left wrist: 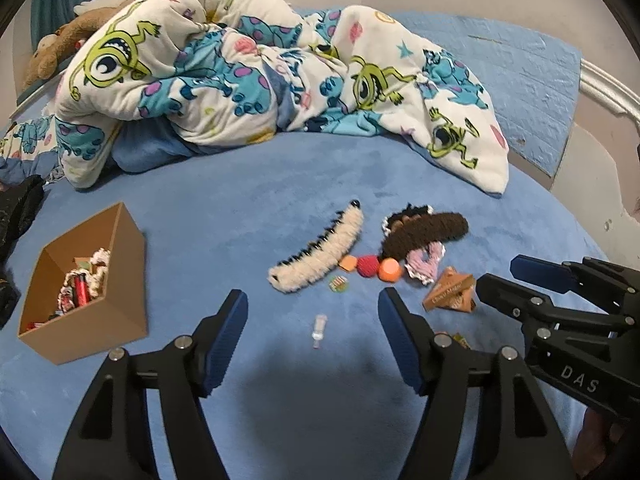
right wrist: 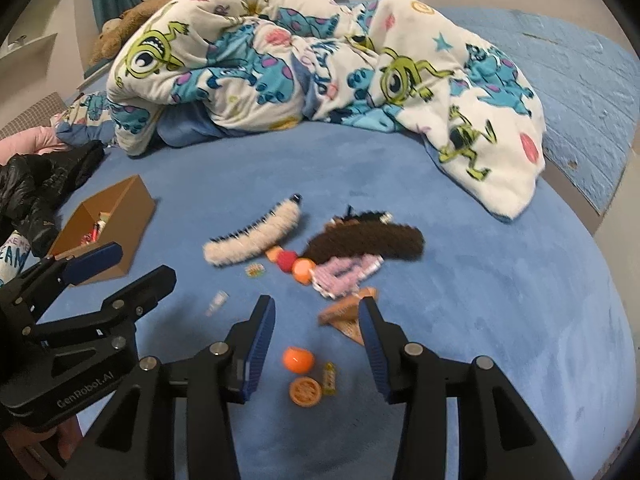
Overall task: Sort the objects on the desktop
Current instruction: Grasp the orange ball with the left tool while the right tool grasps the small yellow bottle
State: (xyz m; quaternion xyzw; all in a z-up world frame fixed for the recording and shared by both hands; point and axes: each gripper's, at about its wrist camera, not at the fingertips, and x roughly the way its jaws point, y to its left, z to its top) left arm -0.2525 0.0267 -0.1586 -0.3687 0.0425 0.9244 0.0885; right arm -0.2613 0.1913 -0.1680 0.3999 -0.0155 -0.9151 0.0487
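Note:
Small objects lie on a blue bed cover (left wrist: 240, 216). A cream fuzzy hair claw (left wrist: 316, 254), a brown fuzzy hair claw (left wrist: 424, 232), a red ball (left wrist: 368, 266), an orange ball (left wrist: 390, 270), a pink knitted piece (left wrist: 424, 264), a brown triangular packet (left wrist: 450, 290) and a small clear vial (left wrist: 319, 330) lie ahead. My left gripper (left wrist: 312, 344) is open and empty, above the vial. My right gripper (right wrist: 316, 348) is open and empty, above an orange ball (right wrist: 298, 359), an orange disc (right wrist: 305, 391) and a small yellow packet (right wrist: 330, 378). The right gripper also shows in the left wrist view (left wrist: 504, 276).
A brown cardboard box (left wrist: 86, 280) holding several small items stands at the left. A crumpled cartoon-print blanket (left wrist: 260, 64) lies across the back of the bed, with a plush bear (left wrist: 60, 46) behind it. A black jacket (right wrist: 36, 196) lies at the far left.

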